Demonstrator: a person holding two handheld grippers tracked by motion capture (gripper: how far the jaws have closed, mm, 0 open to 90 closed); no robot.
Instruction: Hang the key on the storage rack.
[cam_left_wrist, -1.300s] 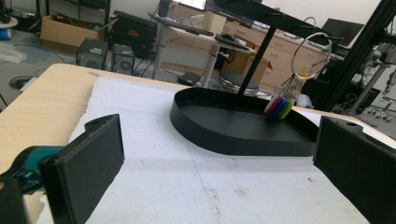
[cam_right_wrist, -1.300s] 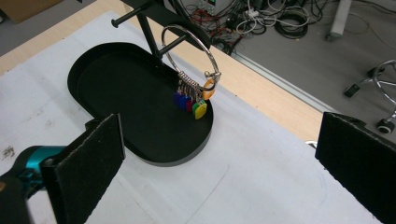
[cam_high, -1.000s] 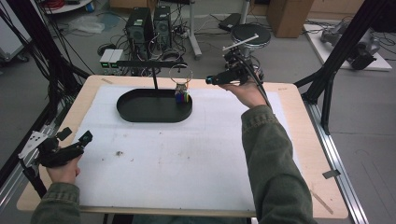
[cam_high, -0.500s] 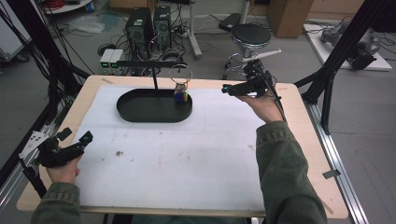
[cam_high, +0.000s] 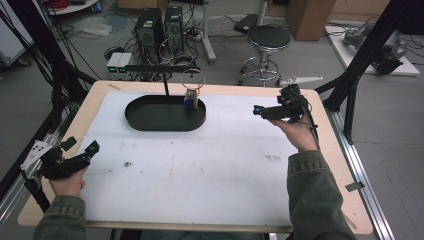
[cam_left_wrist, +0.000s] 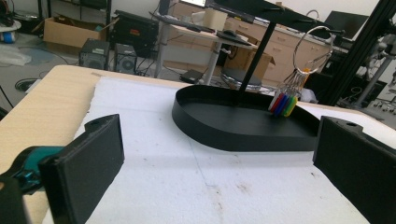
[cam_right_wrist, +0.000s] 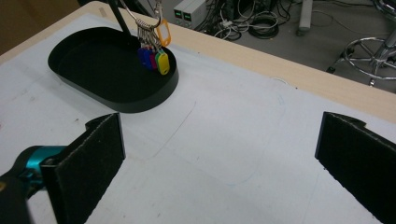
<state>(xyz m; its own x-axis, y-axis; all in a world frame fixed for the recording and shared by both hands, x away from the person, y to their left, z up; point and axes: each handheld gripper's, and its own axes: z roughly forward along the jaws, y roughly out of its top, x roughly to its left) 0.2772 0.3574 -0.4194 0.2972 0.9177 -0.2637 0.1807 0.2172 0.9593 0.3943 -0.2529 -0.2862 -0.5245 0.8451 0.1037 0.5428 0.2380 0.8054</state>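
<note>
A black oval tray (cam_high: 150, 121) lies at the back of the white mat. From it rises a thin black stand (cam_high: 164, 82) whose bar carries a metal key ring (cam_high: 192, 79), with coloured tags (cam_high: 191, 103) hanging over the tray's right end. My right gripper (cam_high: 265, 107) is held above the mat well to the right of the tray, open and with nothing in it. In the right gripper view the tags (cam_right_wrist: 154, 58) hang far ahead at the upper left. My left gripper (cam_high: 80, 146) rests open at the table's front left. From there the tray (cam_left_wrist: 224, 133) and ring (cam_left_wrist: 315, 46) are ahead.
The white foam mat (cam_high: 200, 165) covers most of the wooden table (cam_high: 340, 165). Black frame posts (cam_high: 360, 65) stand at the table's left and right sides. A stool (cam_high: 267, 40), computer towers and cables are on the floor behind.
My right gripper has drawn back from beside the key ring, going right and toward the person. The left gripper, the tray and the keys have stayed put.
</note>
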